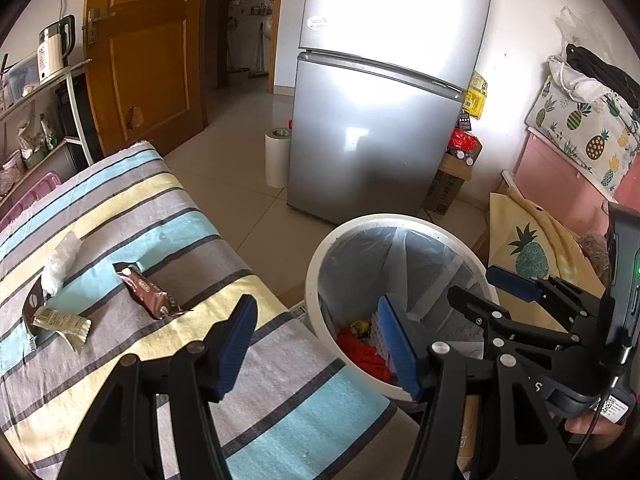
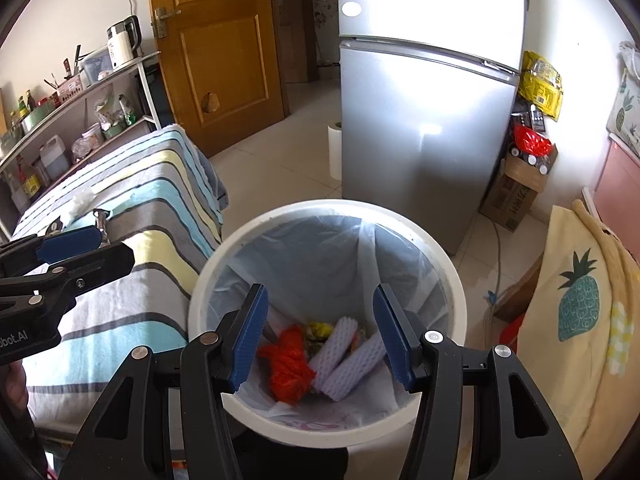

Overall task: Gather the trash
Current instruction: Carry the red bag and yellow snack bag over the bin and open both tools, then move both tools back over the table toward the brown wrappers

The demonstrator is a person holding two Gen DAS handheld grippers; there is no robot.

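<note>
Both grippers, left [image 1: 320, 344] and right [image 2: 320, 340], jaws open and empty; brown wrapper [image 1: 146, 296] mid-left on table is light, crinkly, slippery: pinch across its middle.

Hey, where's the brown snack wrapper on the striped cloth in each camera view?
Left wrist: the brown snack wrapper lies left of centre on the striped cloth, just beyond the left tool's left fingertip.
Right wrist: only its crinkled end shows at far left, the rest hidden behind the left tool.
Shared landmark: the white trash bin beside the cloth's near edge.
</note>
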